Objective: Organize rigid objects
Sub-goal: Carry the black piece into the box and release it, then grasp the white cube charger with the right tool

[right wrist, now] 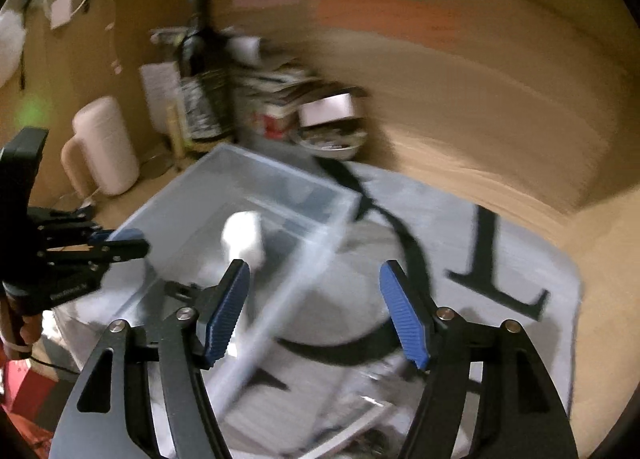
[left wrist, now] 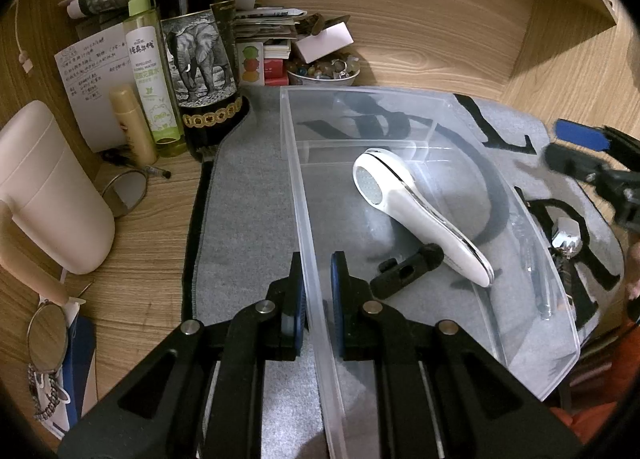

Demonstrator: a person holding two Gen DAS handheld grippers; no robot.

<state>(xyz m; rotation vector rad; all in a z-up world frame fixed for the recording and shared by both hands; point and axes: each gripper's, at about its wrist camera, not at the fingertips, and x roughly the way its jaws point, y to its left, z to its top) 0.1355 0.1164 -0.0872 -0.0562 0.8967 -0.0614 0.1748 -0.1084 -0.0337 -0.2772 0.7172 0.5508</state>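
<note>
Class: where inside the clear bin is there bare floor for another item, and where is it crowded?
Free: the clear bin floor between the white handheld device and the far divider. Crowded: the near end, where the device overlaps a black part.

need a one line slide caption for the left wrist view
Left hand-held gripper clamps the wall of a clear plastic bin holding a white handheld device and a small black part.

Bin open-topped; bottles left

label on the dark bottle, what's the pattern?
A black-and-white elephant on the dark bottle, with a band of gold medallions below. Clearest in the left wrist view.
</note>
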